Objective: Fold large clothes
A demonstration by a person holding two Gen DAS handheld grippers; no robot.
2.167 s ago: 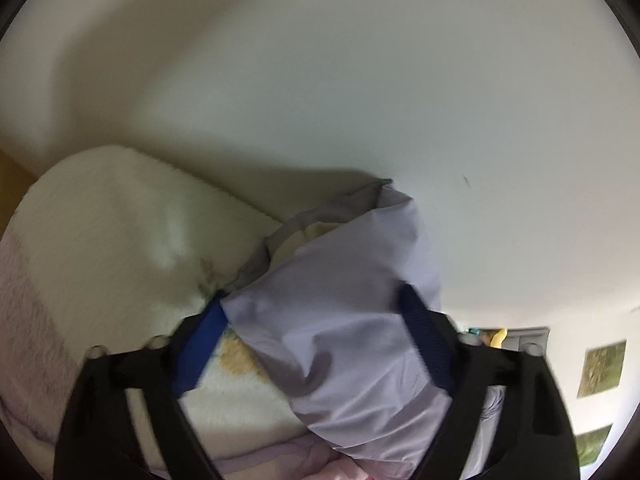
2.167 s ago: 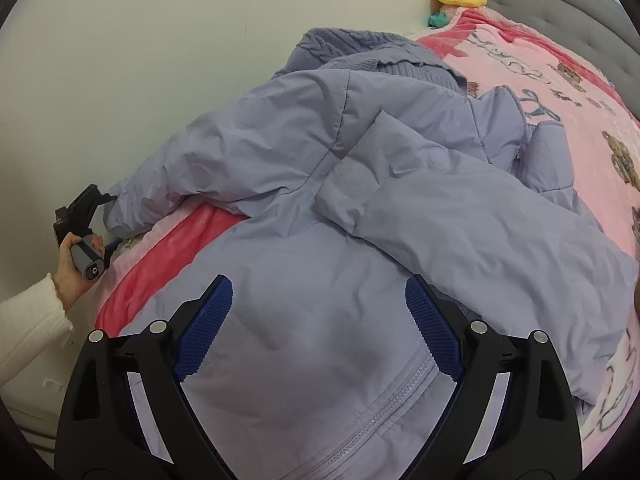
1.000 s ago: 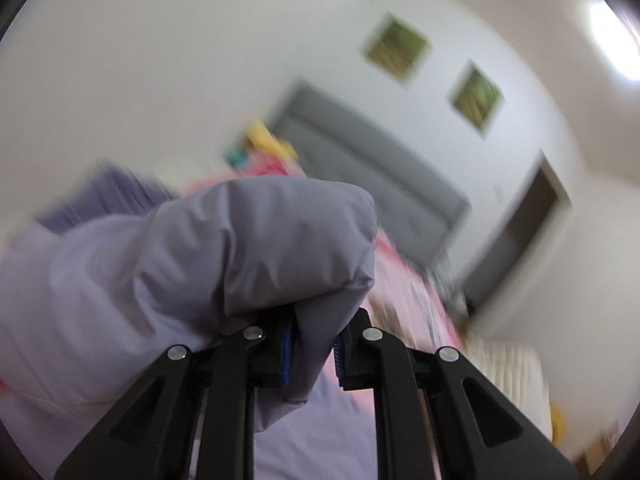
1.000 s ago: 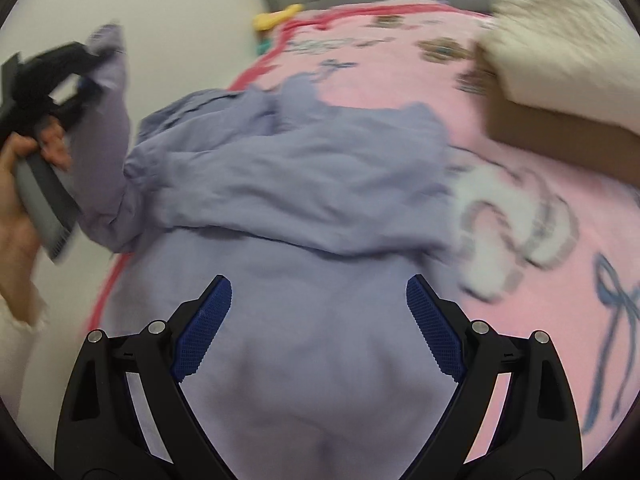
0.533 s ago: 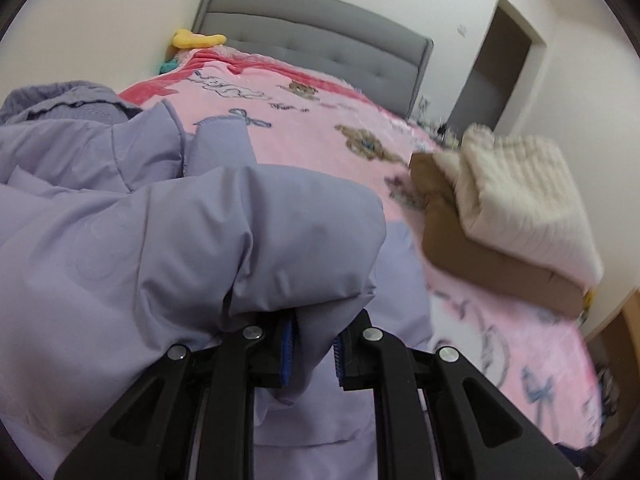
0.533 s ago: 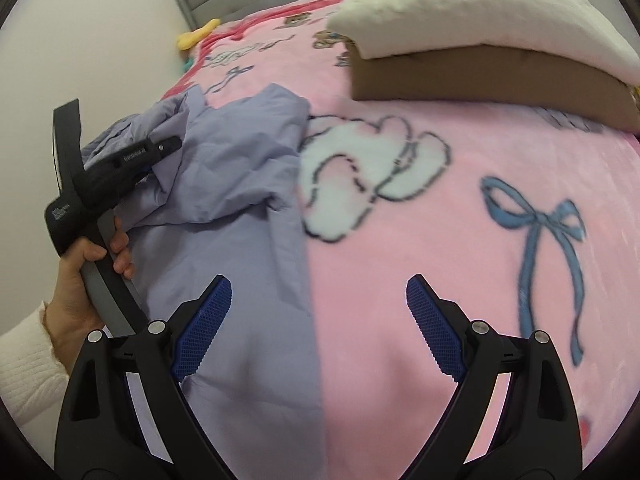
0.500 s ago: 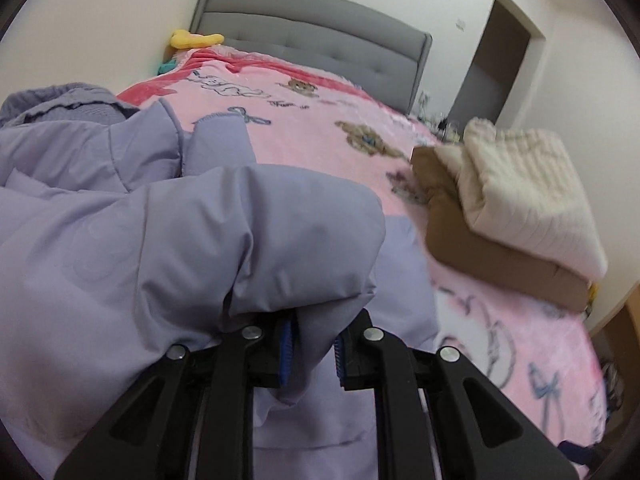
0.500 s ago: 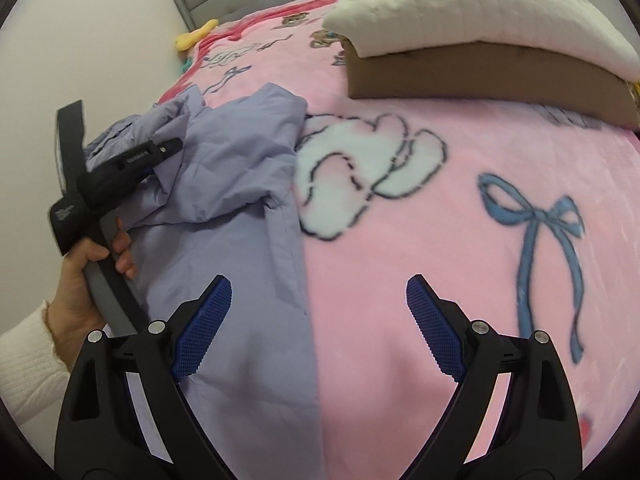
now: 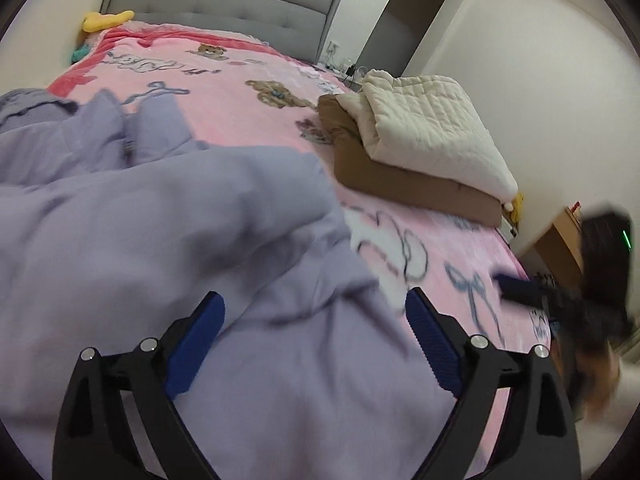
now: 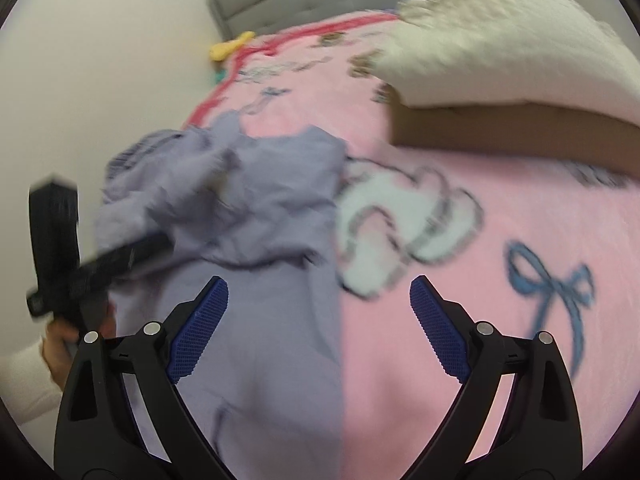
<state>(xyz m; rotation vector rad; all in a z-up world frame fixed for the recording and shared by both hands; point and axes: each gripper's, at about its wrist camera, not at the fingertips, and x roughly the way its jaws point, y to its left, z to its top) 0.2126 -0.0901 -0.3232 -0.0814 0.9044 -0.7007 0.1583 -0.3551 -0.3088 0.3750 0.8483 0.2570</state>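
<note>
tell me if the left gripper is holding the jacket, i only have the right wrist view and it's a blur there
Observer: No. The left gripper is open. The jacket lies under it, with nothing pinched.
Operator: ok, what's beyond the blankets, my view cuts off there
Observer: A small yellow thing sits at the end of the brown blanket.
Operator: and past that
Observer: Wooden furniture stands beside the bed, against the wall.
</note>
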